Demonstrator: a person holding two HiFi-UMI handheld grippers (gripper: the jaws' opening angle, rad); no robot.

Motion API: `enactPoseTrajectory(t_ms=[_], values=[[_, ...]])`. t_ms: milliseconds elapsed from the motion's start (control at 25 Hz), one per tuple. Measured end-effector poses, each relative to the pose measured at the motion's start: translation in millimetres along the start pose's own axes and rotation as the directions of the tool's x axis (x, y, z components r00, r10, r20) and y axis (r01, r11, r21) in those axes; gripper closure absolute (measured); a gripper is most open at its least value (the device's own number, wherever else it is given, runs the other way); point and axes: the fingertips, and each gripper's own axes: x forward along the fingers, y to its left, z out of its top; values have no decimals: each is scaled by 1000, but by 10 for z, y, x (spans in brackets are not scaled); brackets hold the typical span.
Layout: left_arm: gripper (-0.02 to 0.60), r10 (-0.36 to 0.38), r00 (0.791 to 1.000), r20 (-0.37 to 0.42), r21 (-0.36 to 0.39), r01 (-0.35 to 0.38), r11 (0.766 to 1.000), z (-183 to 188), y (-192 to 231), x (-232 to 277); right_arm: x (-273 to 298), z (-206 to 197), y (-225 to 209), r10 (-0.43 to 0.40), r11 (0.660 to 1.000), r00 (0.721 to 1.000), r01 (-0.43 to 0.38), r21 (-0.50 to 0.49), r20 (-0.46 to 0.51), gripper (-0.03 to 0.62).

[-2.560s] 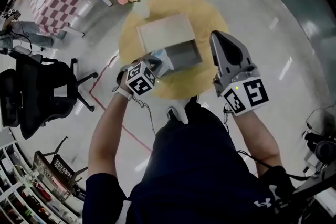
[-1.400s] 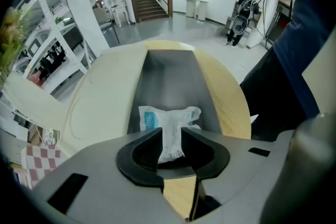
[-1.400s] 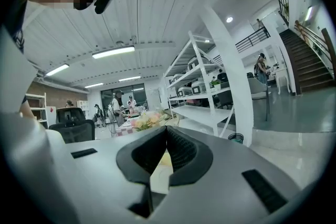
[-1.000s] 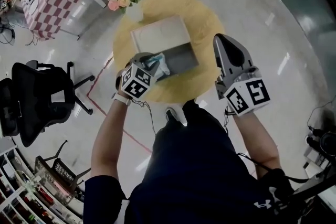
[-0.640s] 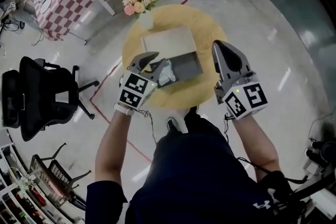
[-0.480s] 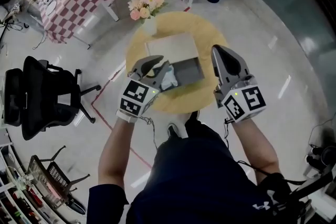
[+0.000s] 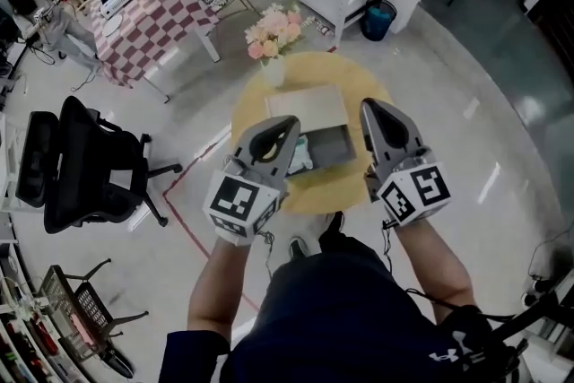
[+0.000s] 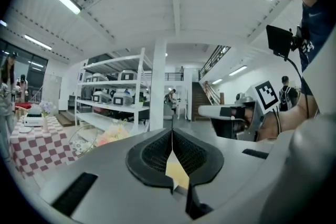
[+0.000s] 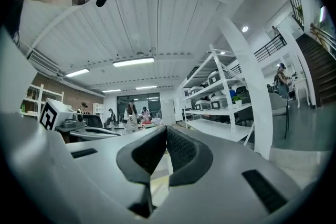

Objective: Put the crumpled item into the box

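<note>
Since a second ago our left gripper (image 7: 289, 123) has lifted clear of the round yellow table (image 7: 332, 72). Its jaws have just been closing with nothing between them and now sit pressed together. On the table stands the open box (image 7: 332, 148), and above its right side our right gripper (image 7: 369, 106) hovers, pads likewise together and empty. The crumpled item (image 7: 301, 155) lies at the left end of the box's grey opening, just beside the left gripper, though we cannot tell if it sits fully inside.
</note>
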Motion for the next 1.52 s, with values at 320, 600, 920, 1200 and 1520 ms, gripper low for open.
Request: enactPoseTrajectory(t_ms=[320,600,920,1200,1520], values=[[565,110,989,99,24,-112,993,343,75,-218,20,180,161,17,999,1000,-16,-44,18,583],[565,227,964,137,67,-238,969,476,128,-390,-37,295,238,2,998,999,0,-57,32,583],[565,262,955,137,50,-271,961,406,258,-487,-38,273,351,37,997,999,-34,-70,31,583],[565,273,953,132,33,-280,960,392,303,-490,-46,242,310,23,998,999,-22,-60,22,583],[565,263,960,93,69,-270,960,276,312,-419,-41,167,235,20,999,1000,-19,-38,6,583]])
